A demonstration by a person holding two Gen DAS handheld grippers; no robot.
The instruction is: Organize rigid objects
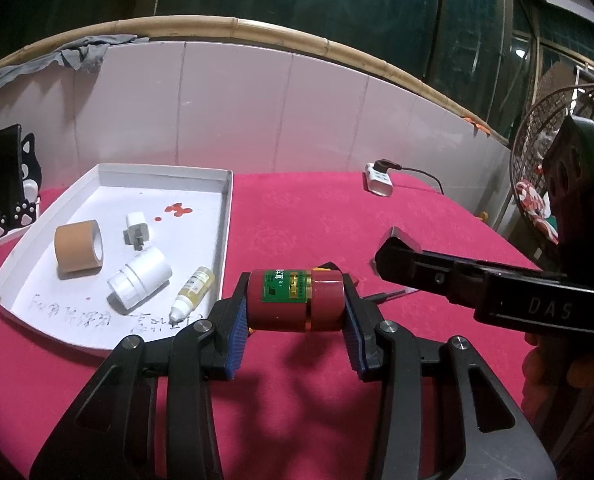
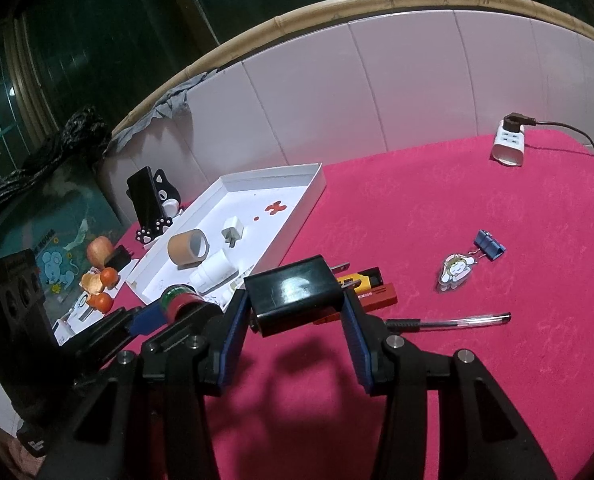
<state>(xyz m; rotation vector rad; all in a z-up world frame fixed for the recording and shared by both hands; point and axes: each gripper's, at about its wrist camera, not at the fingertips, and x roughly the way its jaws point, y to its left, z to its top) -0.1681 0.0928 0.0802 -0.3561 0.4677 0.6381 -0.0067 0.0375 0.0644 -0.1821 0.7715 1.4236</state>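
Observation:
My left gripper is shut on a dark red bottle with a green label, held sideways just above the red tablecloth, right of the white tray. My right gripper is shut on a black plug adapter, its prongs pointing right. The right gripper also shows at the right of the left wrist view; the left gripper with the red bottle shows at the left of the right wrist view. In the tray lie a tan tape roll, a white bottle, a small dropper bottle and a white plug.
On the cloth lie a pen, a red box, a yellow lighter, a blue binder clip and a cartoon charm. A white power strip sits at the back. A cat phone stand is left of the tray.

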